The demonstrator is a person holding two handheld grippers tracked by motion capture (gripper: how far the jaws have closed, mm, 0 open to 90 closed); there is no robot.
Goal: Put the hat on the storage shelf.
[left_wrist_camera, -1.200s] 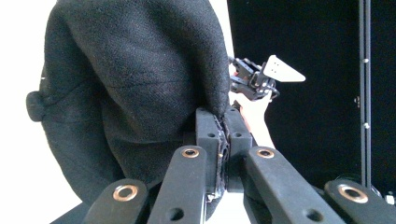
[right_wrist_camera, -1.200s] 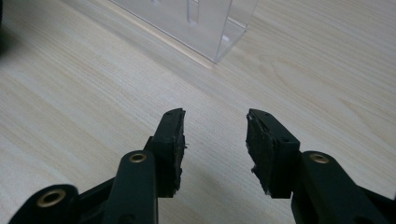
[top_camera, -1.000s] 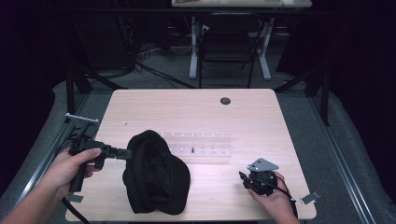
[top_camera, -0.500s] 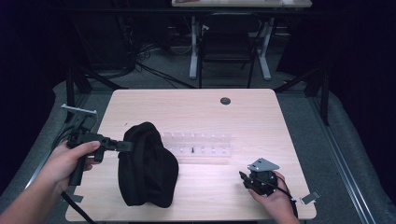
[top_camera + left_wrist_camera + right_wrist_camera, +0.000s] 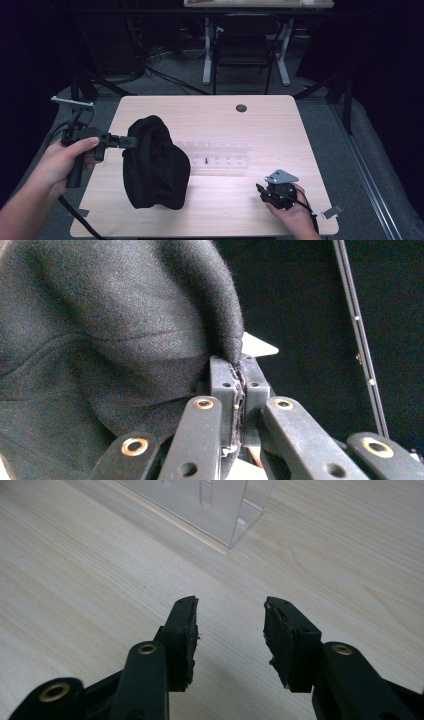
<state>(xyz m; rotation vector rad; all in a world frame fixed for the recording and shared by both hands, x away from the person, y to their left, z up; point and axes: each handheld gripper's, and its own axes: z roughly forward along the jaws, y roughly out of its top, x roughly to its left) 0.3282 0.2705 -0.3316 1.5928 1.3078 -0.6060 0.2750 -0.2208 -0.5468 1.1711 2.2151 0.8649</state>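
At the table's (image 5: 280, 120) left edge, the left gripper (image 5: 131, 142) clenches a black hat (image 5: 155, 165), hanging lengthwise downward onto pale wood; right gripper (image 5: 230, 630) released; room dark.

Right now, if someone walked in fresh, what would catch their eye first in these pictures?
The black fabric hat dominates, hanging over the left half of the wooden table, its edge pinched in the shut left gripper. Just behind it lies a clear plastic tray at the table's middle. At the near right edge, the right gripper rests low with its jaws open on nothing.
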